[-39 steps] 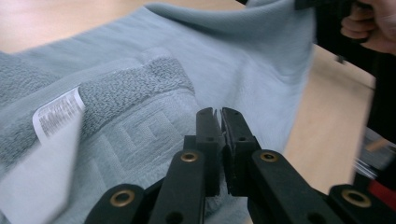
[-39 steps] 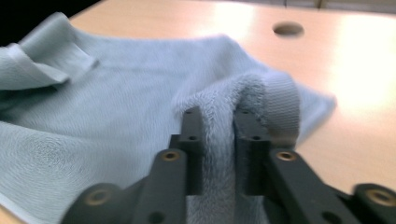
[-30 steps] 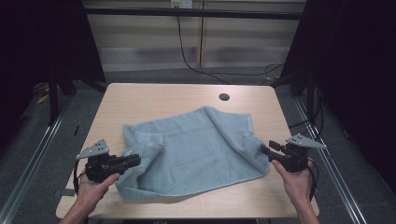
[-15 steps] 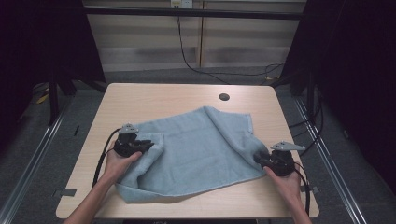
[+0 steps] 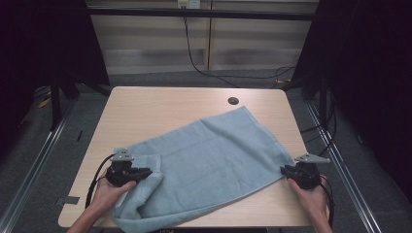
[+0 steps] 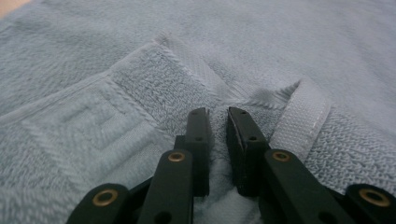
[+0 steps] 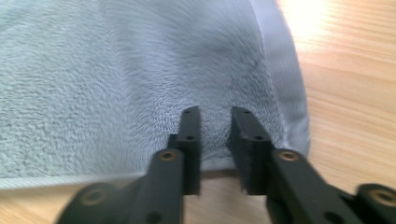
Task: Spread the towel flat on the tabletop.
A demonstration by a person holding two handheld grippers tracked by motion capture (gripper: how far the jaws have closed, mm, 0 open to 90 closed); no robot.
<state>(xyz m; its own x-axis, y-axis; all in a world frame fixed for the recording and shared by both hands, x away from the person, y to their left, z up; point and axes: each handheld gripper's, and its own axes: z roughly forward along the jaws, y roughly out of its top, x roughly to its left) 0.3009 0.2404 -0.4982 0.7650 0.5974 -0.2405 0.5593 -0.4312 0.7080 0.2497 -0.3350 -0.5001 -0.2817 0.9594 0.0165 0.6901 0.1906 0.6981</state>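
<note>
Between the left gripper's [image 6: 218,114] jaws, in its own view, a bunched ridge of the light blue towel [image 6: 280,51] fills the narrow gap; both pads press the pile, so the jaws are closed on cloth. Just right of the jaws a turned-over hem strip [image 6: 301,116] stands up from the fold. Left of the jaws lies a woven square-key border pattern [image 6: 88,128], flat. Beyond the tips the towel runs on as plain pile to the far edge of the view.

At the right gripper [image 7: 215,112], own view, the jaws have just been closing and now stand narrow, with the towel's near edge between them. The cloth rises in a soft hump ahead of the tips, consistent with a pinch. Right of the jaws the towel's hem ends and bare wooden table [image 7: 355,93] begins; the table also shows below the towel's edge on the left. View is somewhat blurred.

High view: left gripper [image 5: 145,173] sits on a folded-back corner at the towel's near left; right gripper [image 5: 284,170] at the towel's near right corner, close to the table edge. Towel [image 5: 218,160] spreads diagonally between them, its far corner reaching just beside a round hole [image 5: 233,101] in the tabletop.
</note>
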